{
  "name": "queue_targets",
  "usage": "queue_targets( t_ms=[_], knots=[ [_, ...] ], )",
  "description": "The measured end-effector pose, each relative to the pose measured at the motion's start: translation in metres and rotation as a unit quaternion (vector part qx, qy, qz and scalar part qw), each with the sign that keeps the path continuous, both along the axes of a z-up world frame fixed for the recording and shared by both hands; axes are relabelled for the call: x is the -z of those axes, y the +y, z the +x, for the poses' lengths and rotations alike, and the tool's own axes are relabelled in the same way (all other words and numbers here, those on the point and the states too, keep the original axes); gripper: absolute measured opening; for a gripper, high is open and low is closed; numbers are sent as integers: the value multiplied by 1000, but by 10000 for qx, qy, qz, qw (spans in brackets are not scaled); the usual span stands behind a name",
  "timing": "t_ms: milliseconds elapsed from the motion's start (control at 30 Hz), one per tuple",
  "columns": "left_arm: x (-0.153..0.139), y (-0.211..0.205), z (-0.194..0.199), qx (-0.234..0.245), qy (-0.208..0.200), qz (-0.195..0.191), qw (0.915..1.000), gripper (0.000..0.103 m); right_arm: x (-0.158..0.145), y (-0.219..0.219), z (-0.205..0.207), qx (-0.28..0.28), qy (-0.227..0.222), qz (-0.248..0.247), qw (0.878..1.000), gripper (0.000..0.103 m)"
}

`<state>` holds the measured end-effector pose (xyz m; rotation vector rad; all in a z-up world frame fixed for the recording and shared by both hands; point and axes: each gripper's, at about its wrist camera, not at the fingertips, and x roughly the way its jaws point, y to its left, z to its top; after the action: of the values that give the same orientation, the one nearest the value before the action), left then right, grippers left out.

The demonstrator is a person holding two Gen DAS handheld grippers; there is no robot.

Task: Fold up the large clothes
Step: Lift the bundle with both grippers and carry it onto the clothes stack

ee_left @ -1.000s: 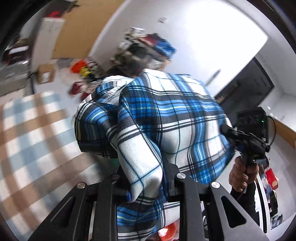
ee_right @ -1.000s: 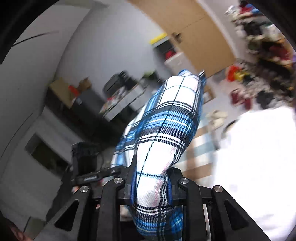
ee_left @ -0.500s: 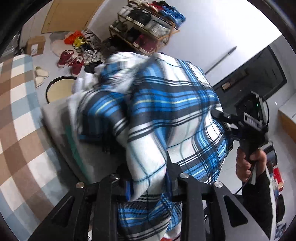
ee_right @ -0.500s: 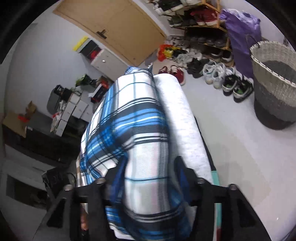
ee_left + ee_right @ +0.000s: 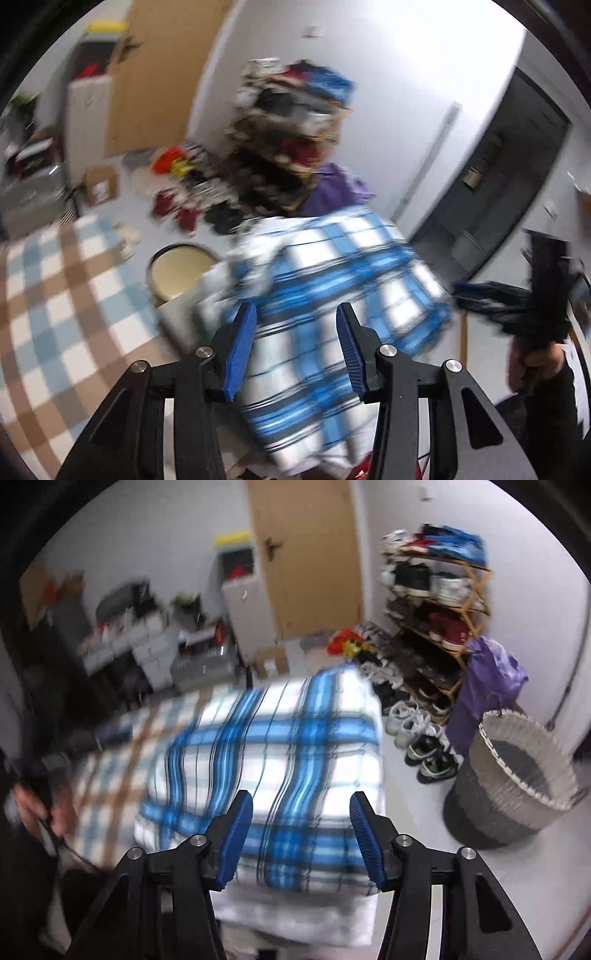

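Pad edge at my 6 o'clock: shirt [image 5: 280,760] overhangs, could slide; left tongs [image 5: 295,350] and right tongs [image 5: 301,836] both released.

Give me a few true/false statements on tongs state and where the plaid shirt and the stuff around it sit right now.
1. Both tongs, left and right, are open with nothing pinched. True.
2. The plaid shirt hangs in the air from the right tongs. False: it lies released, in front of the open blue pads.
3. A woven basket stands on the floor to the right of the shirt. True.
4. The shoe rack is bare. False: its shelves hold shoes.
5. The wooden door stands wide open. False: it is closed.
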<state>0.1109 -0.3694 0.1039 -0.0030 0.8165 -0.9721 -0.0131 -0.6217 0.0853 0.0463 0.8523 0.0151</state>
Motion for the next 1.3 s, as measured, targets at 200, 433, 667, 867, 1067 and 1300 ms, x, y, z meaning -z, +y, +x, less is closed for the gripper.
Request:
queue_targets(
  t_ms=[200, 433, 667, 867, 1067, 1300],
  knots=[
    [50, -64, 12, 126, -8, 1043, 9945, 39, 61, -15, 24, 619, 585, -234, 9961, 27],
    [66, -45, 31, 129, 421, 919, 9948, 39, 61, -18, 19, 627, 306, -91, 9975, 27],
    [72, -10, 5, -99, 666, 1386, 9881, 40, 49, -11, -6, 1027, 159, -193, 9944, 26],
    [56, 6, -39, -99, -6, 1150, 9933, 40, 32, 22, -31, 861, -485, -35, 9951, 35],
    [93, -15, -36, 59, 194, 1589, 9871, 40, 61, 28, -13, 1177, -3, -49, 9930, 42],
    [118, -5, -12, -168, 561, 1412, 9882, 60, 65, 14, -26, 1513, -98, 198, 9882, 60]
  ],
)
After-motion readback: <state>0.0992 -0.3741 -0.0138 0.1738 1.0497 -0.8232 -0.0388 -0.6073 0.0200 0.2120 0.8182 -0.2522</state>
